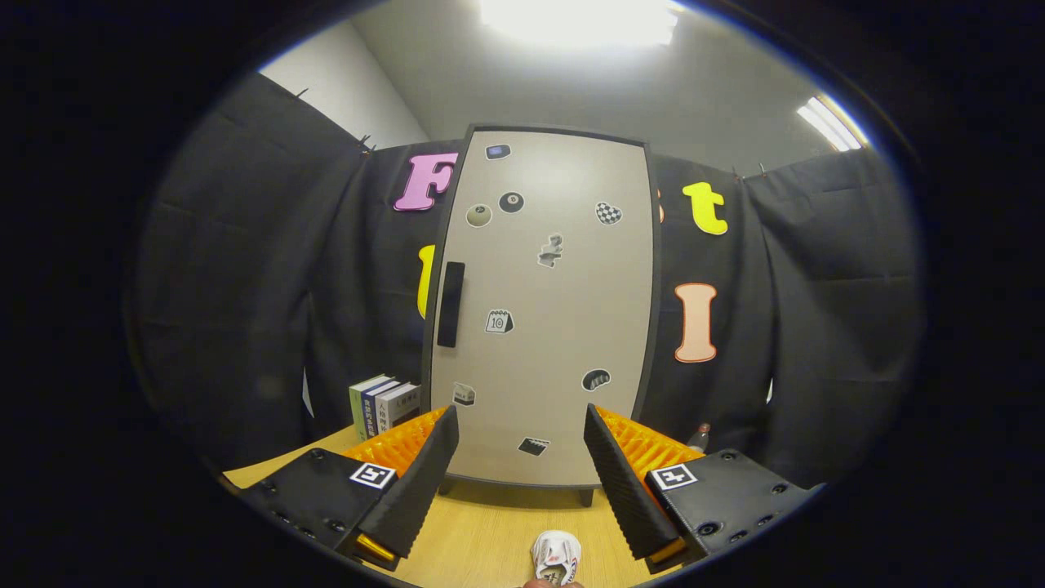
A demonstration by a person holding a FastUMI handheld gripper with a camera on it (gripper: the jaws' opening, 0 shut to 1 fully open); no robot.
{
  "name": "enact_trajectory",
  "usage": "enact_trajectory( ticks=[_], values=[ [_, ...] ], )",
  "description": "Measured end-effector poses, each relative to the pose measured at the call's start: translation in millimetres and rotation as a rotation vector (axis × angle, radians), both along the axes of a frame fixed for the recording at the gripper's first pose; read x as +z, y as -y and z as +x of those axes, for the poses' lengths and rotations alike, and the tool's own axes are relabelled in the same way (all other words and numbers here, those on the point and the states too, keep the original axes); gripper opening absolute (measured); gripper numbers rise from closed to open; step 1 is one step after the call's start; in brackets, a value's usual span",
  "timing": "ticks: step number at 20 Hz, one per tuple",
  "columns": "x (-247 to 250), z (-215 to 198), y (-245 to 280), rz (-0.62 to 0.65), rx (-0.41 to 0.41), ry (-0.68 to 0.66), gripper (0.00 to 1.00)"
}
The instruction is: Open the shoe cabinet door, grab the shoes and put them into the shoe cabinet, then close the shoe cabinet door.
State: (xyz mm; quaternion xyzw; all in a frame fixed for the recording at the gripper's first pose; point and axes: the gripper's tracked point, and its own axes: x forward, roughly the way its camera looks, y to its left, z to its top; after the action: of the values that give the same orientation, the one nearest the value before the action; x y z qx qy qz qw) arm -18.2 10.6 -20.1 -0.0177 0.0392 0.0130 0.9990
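Note:
The shoe cabinet [547,327] stands upright on the wooden table, straight ahead of my fingers. Its beige door is shut and carries several small stickers. A dark vertical handle [451,304] sits on the door's left side. A small white shoe [557,557] lies on the table below and between my fingers, close to me. My gripper [521,425] is open, its two fingers spread wide with nothing between them, hovering short of the cabinet's lower part.
A few upright books [384,404] stand on the table [482,531] left of the cabinet. A small bottle [700,437] peeks out right of the cabinet, behind my right finger. Black cloth closes off the back and both sides.

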Motion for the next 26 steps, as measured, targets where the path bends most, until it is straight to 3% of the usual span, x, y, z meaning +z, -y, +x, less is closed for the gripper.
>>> enact_trajectory(
  ticks=[10,21,26],
  values=[
    [28.5,36.2,-17.6,0.046,0.016,-0.018,0.97],
    [84.0,161.9,-64.4,0.055,0.040,-0.024,0.97],
    [80.7,212.3,-94.8,0.016,0.067,-0.035,0.97]
  ],
)
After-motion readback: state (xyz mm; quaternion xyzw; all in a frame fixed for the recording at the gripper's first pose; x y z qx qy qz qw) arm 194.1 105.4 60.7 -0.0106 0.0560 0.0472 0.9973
